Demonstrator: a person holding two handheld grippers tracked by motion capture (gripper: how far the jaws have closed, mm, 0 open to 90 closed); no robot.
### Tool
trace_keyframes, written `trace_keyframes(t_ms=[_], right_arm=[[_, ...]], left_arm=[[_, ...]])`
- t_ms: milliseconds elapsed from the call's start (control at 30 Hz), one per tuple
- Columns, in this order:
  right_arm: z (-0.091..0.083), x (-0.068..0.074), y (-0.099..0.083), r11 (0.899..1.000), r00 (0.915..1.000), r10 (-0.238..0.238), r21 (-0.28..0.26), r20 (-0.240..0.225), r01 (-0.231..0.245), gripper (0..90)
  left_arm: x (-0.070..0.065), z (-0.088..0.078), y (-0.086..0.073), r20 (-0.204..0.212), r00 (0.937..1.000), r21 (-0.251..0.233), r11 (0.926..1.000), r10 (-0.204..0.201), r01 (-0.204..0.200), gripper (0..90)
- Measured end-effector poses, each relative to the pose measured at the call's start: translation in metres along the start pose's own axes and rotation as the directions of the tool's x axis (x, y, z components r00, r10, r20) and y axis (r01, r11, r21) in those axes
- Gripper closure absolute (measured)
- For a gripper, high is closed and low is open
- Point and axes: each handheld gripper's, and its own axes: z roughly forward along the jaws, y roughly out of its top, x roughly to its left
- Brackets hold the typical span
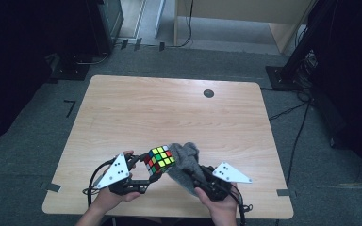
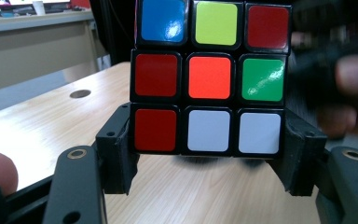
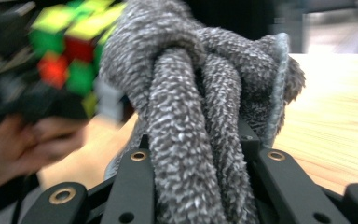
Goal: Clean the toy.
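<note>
**Cube held up, cloth at its side: the wiping step**

The left gripper (image 1: 143,176) has its jaws closed on the bottom layer of the puzzle cube (image 1: 160,160), one pad on each side of the row, as the left gripper view shows with the cube (image 2: 209,77) standing upright between them and lifted off the table (image 1: 169,108). The right gripper (image 1: 195,176) is clamped on a bunched grey cloth (image 1: 186,157); in the right gripper view the cloth (image 3: 191,121) fills the gap between the jaws and bulges out above them.

Taking the cube as the landmark: the cloth lies against its right side, seemingly touching it, and both sit over the near edge of the table, with the round hole (image 1: 209,92) well beyond the cube.

The step in hand looks like cleaning the cube with the cloth. The next move probably calls for rubbing the cloth over a face while the left grip keeps the cube from twisting; since only the bottom layer is pinched, too hard a push could turn the upper layers or tip the cube out.
</note>
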Motion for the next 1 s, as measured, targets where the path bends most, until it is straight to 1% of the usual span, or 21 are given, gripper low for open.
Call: trace_keyframes(t_ms=[67,100,133,200,233,267,300,333,400,467,533,600,633,667,700,733,800,833,900,967,1000], right_arm=[[0.01,0.008,-0.004,0.998,0.997,-0.046,0.034,-0.062,0.048,69.5],[0.014,0.011,-0.007,0.996,0.9943,-0.059,0.06,-0.089,0.064,69.3],[0.018,0.013,-0.011,0.992,0.9922,-0.072,0.093,-0.102,0.081,69.3],[0.024,0.014,-0.017,0.981,0.9901,-0.097,0.157,-0.102,0.112,69.2],[0.027,0.014,-0.02,0.976,0.9903,-0.104,0.183,-0.092,0.12,69.1],[0.028,0.013,-0.022,0.972,0.9915,-0.1,0.203,-0.083,0.115,69.1],[0.028,0.012,-0.022,0.972,0.9927,-0.093,0.209,-0.076,0.107,69.0],[0.028,0.011,-0.022,0.974,0.9936,-0.087,0.203,-0.073,0.1,69.0],[0.024,0.011,-0.017,0.98,0.9946,-0.083,0.175,-0.063,0.092,69.0],[0.017,0.01,-0.01,0.988,0.9952,-0.087,0.128,-0.046,0.092,69.0],[0.009,0.007,-0.002,0.993,0.9964,-0.085,0.077,-0.01,0.085,69.1],[-0.001,0.001,0.004,0.999,0.9983,-0.054,0.003,0.024,0.054,68.9],[-0.005,-0.003,0.007,0.999,0.9986,-0.036,-0.026,0.039,0.037,68.8],[-0.009,-0.006,0.008,0.999,0.9976,-0.03,-0.04,0.063,0.033,68.7],[-0.011,-0.01,0.009,0.999,0.9959,-0.03,-0.04,0.085,0.034,68.4],[-0.012,-0.012,0.008,0.999,0.994,-0.031,-0.027,0.105,0.034,68.0],[-0.01,-0.017,0.002,0.997,0.9835,-0.077,0.022,0.164,0.074,67.8],[-0.008,-0.019,-0.002,0.996,0.9795,-0.083,0.048,0.184,0.075,67.7],[-0.002,-0.024,-0.011,0.994,0.9767,-0.079,0.091,0.199,0.062,67.3],[0.004,-0.029,-0.02,0.989,0.9714,-0.085,0.139,0.222,0.055,66.4],[0.006,-0.031,-0.024,0.985,0.9672,-0.099,0.16,0.234,0.062,65.4]], left_arm=[[0.003,-0.003,0.001,0.009,0.9995,-0.019,0.9994,-0.029,0.029,34.3],[0.004,-0.004,0.002,0.013,0.9989,-0.031,0.9985,-0.045,0.045,34.3],[0.005,-0.005,0.002,0.018,0.9983,-0.041,0.9975,-0.056,0.057,34.3],[0.007,-0.008,0.004,0.016,0.997,-0.059,0.9953,-0.076,0.077,34.3],[0.008,-0.009,0.004,0.017,0.9964,-0.065,0.9944,-0.082,0.083,34.3],[0.008,-0.009,0.004,0.019,0.9966,-0.063,0.9947,-0.081,0.082,34.3],[0.008,-0.009,0.004,0.022,0.9963,-0.059,0.9947,-0.082,0.084,34.3],[0.008,-0.008,0.003,0.029,0.9962,-0.046,0.9955,-0.082,0.083,34.3],[0.007,-0.003,0.001,0.032,0.9966,-0.015,0.997,-0.076,0.076,34.3],[0.006,0.001,-0.001,0.02,0.9977,0.022,0.9977,-0.065,0.064,34.3],[0.005,0.004,-0.003,0.009,0.9985,0.048,0.9974,-0.054,0.054,34.3],[0.004,0.007,-0.004,-0.008,0.9994,0.078,0.9963,-0.035,0.035,34.3],[0.004,0.007,-0.004,-0.008,0.9995,0.088,0.9956,-0.032,0.033,34.3],[0.004,0.007,-0.005,-0.006,0.9993,0.087,0.9955,-0.036,0.036,34.3],[0.005,0.008,-0.004,-0.001,0.9991,0.083,0.9957,-0.042,0.042,34.3],[0.005,0.007,-0.004,0.003,0.9988,0.08,0.9957,-0.049,0.048,34.3],[0.006,0.007,-0.003,0.003,0.9986,0.079,0.9955,-0.052,0.052,34.3],[0.006,0.007,-0.003,0.001,0.9985,0.081,0.9952,-0.054,0.054,34.3],[0.009,0.006,-0.004,0.0,0.9975,0.087,0.9937,-0.071,0.071,34.2],[0.011,0.006,-0.005,0.004,0.9956,0.091,0.9914,-0.094,0.093,34.2],[0.012,0.006,-0.006,0.005,0.9951,0.092,0.9909,-0.099,0.098,34.2]])
